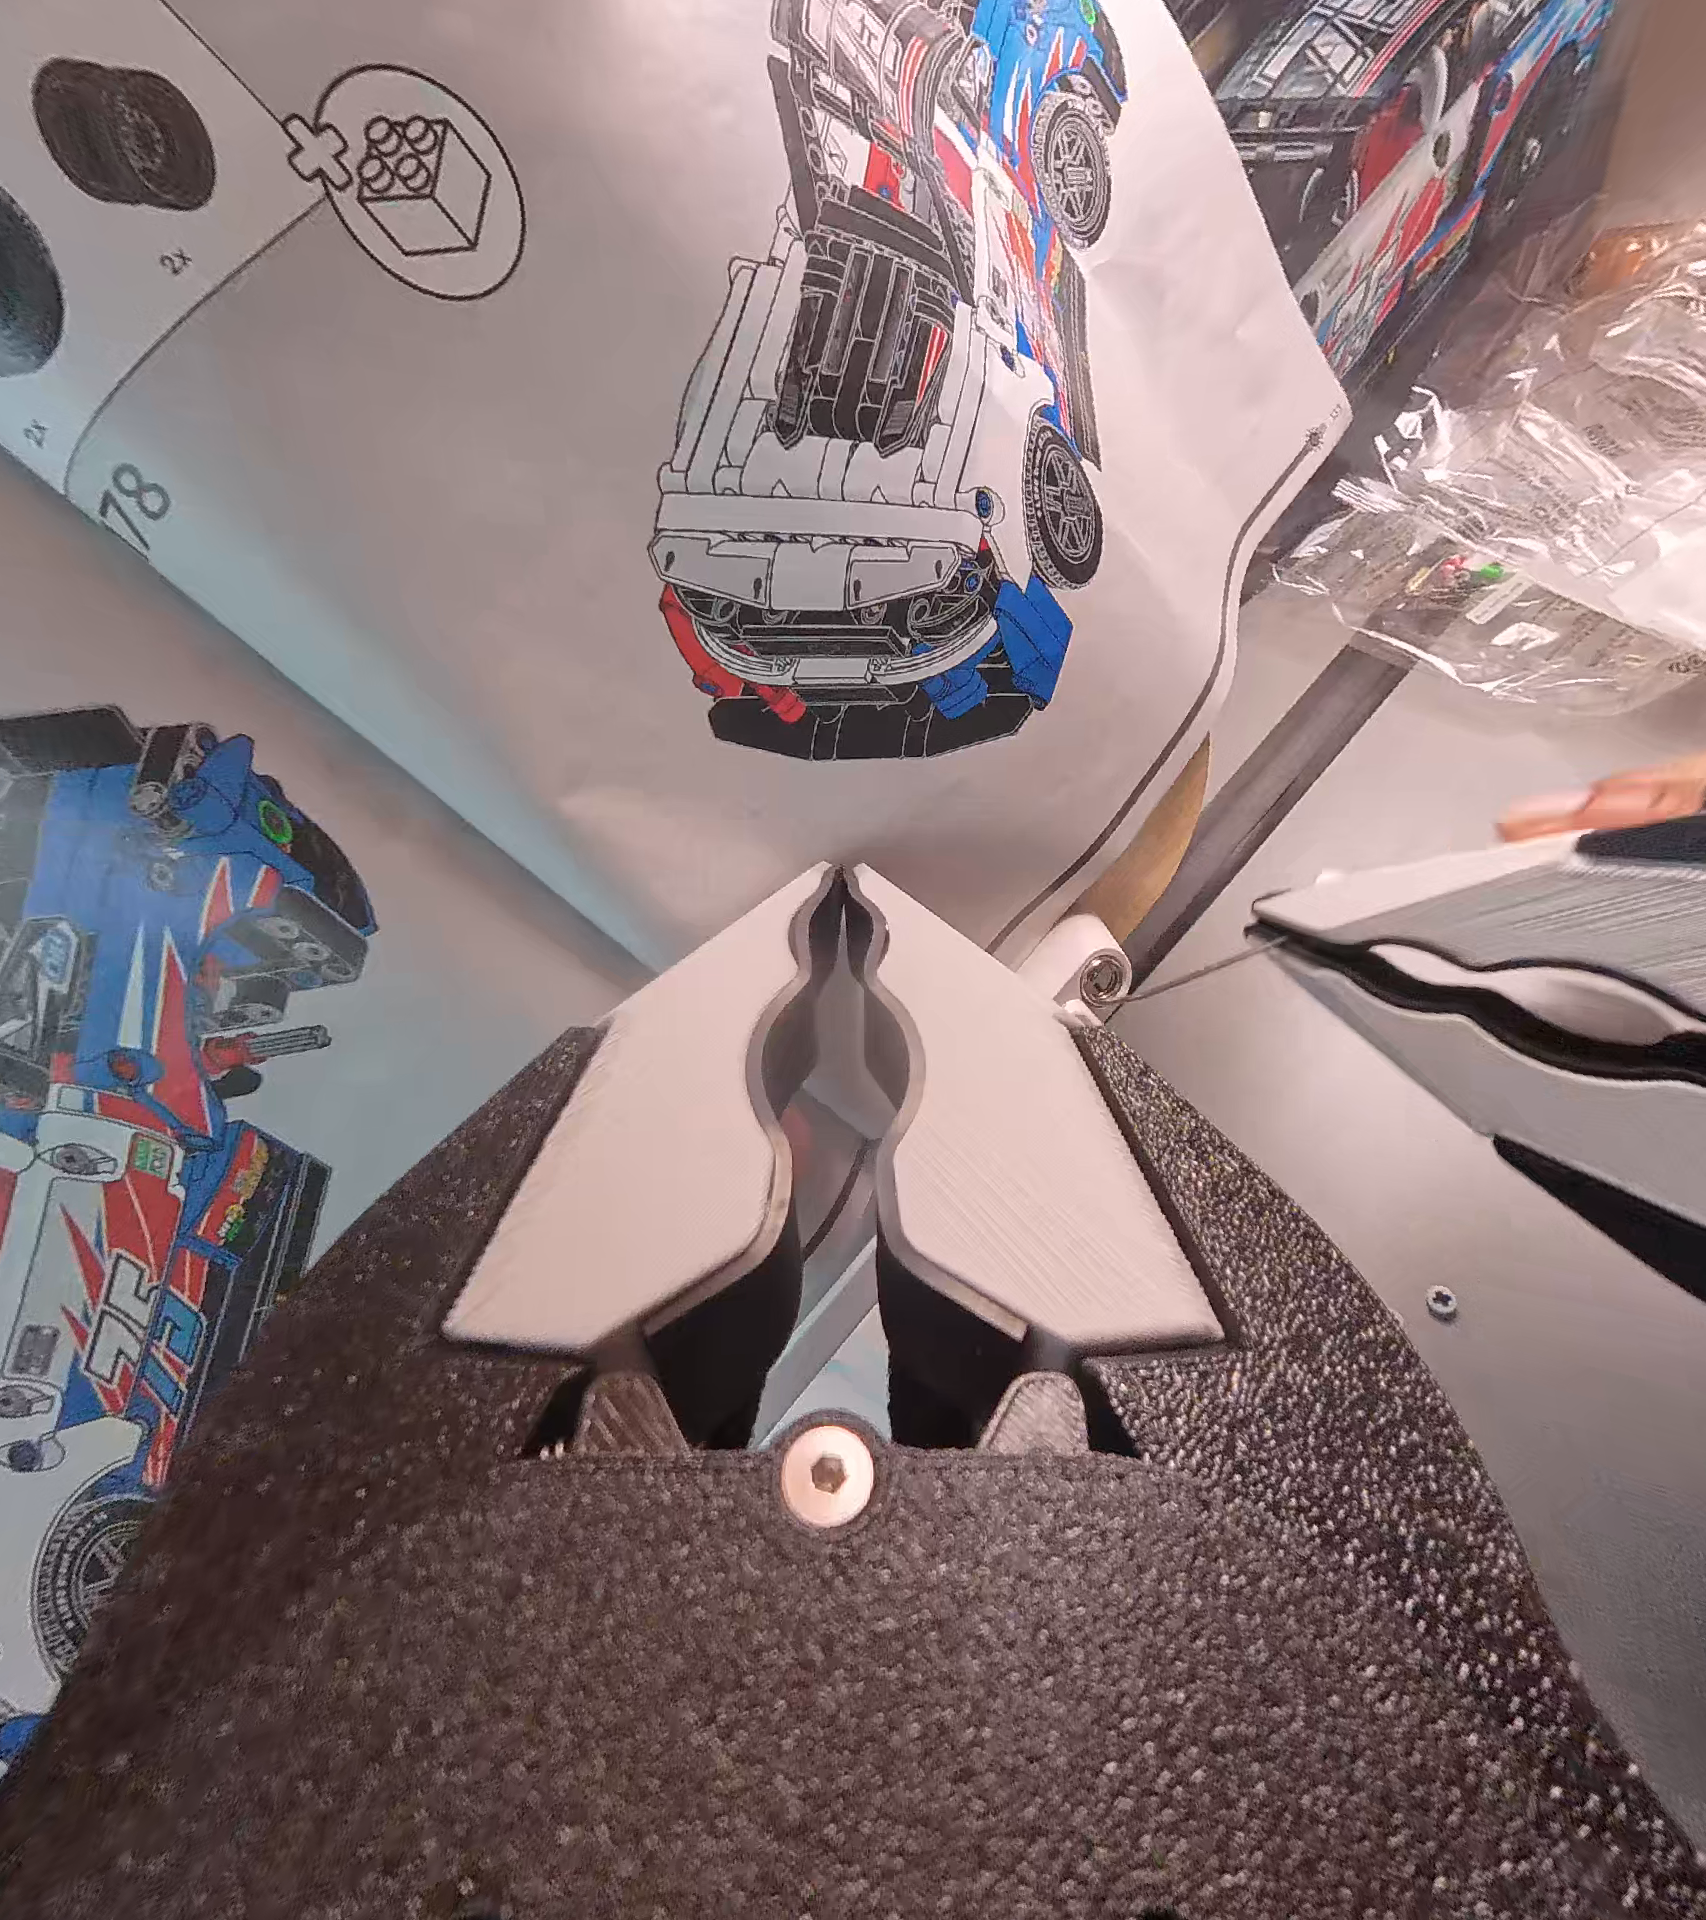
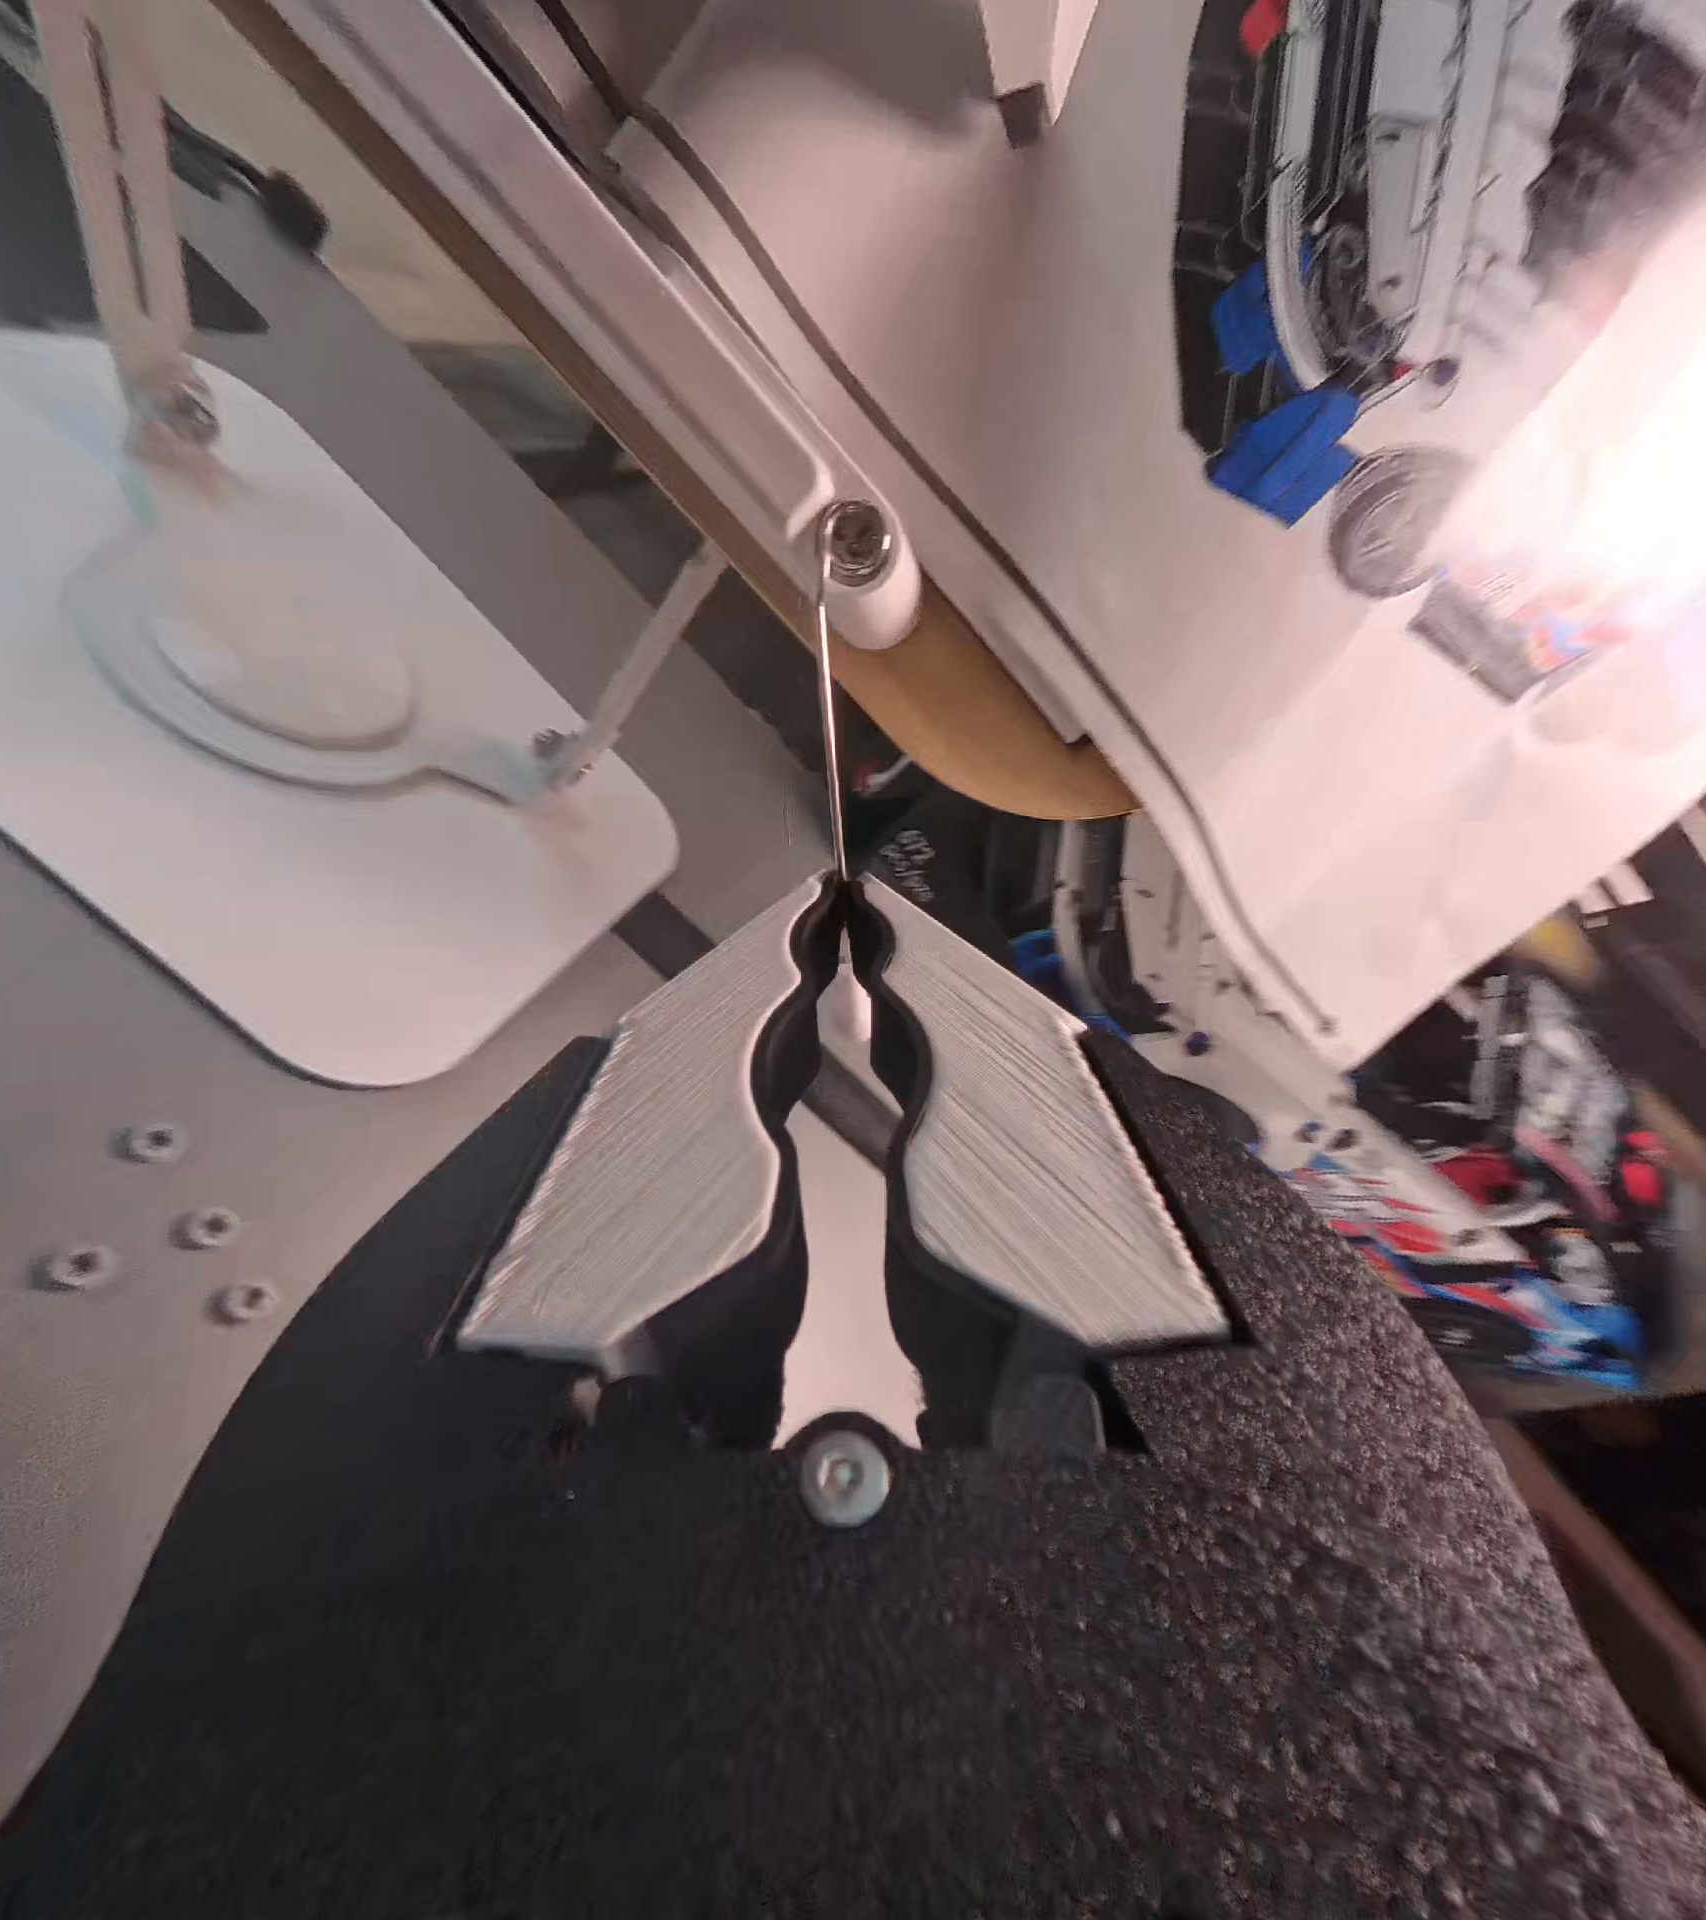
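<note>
Pinching the bottom edge of a white printed instruction sheet with a toy car drawing [image 1: 828, 436], left gripper [image 1: 841, 878] fingers fully closed on the paper. Gripping a thin silver metal wire [image 2: 831, 727] hooked at a screw on a white bracket [image 2: 859, 561], right gripper [image 2: 841, 883] fingertips closed tight on it, just beside the sheet's lower corner.

Left hand-held gripper [image 1: 841, 883] — white fingers closed on the lower edge of an instruction page [image 1: 537, 582] printed with a toy car. Right hand-held gripper [image 2: 841, 885] — fingers closed on a thin metal wire [image 2: 830, 727] hooked at a screw [image 2: 857, 540] in a white bracket [image 2: 724, 343].
</note>
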`<state>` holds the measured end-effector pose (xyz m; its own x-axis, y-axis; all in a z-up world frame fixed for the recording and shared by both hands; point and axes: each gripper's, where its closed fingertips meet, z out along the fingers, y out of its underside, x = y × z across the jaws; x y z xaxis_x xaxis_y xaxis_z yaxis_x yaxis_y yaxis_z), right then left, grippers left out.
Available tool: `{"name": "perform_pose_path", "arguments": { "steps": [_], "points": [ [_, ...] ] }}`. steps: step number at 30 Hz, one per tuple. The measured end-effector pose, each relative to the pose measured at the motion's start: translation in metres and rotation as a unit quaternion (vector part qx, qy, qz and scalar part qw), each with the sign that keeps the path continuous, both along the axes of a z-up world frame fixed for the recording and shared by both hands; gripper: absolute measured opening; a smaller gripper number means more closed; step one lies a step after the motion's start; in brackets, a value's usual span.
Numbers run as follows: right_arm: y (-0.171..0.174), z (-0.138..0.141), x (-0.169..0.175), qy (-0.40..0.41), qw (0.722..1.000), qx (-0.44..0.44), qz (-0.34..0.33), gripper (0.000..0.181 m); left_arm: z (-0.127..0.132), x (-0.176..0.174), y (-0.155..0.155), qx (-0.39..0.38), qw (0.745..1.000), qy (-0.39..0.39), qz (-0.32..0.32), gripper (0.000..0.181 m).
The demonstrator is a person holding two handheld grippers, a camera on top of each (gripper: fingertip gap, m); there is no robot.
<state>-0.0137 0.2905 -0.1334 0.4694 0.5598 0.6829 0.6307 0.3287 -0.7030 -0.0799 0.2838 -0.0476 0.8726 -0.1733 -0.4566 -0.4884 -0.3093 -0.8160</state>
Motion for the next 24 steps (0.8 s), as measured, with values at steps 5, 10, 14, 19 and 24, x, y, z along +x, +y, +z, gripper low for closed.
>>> {"name": "perform_pose_path", "arguments": {
  "steps": [5,10,14,19,24],
  "points": [
    [0.003,0.05,0.017,-0.135,0.962,0.235,-0.031,0.002,-0.005,0.002,0.002,-0.019,1.0,-0.004,-0.011,0.0],
    [0.007,0.079,-0.003,-0.217,0.916,0.338,0.014,0.007,-0.005,0.005,-0.001,-0.015,1.0,0.01,-0.016,0.0],
    [0.012,0.085,-0.015,-0.205,0.93,0.303,0.016,0.013,-0.004,0.004,-0.002,-0.008,1.0,-0.003,-0.018,0.0],
    [0.011,0.072,0.006,-0.114,0.975,0.192,-0.009,0.053,-0.005,0.005,-0.003,-0.003,1.0,-0.006,-0.028,0.0],
    [-0.001,0.045,0.023,0.026,0.999,0.012,0.02,0.047,0.001,0.009,-0.006,0.012,0.999,-0.012,-0.036,0.0]
  ]
}}
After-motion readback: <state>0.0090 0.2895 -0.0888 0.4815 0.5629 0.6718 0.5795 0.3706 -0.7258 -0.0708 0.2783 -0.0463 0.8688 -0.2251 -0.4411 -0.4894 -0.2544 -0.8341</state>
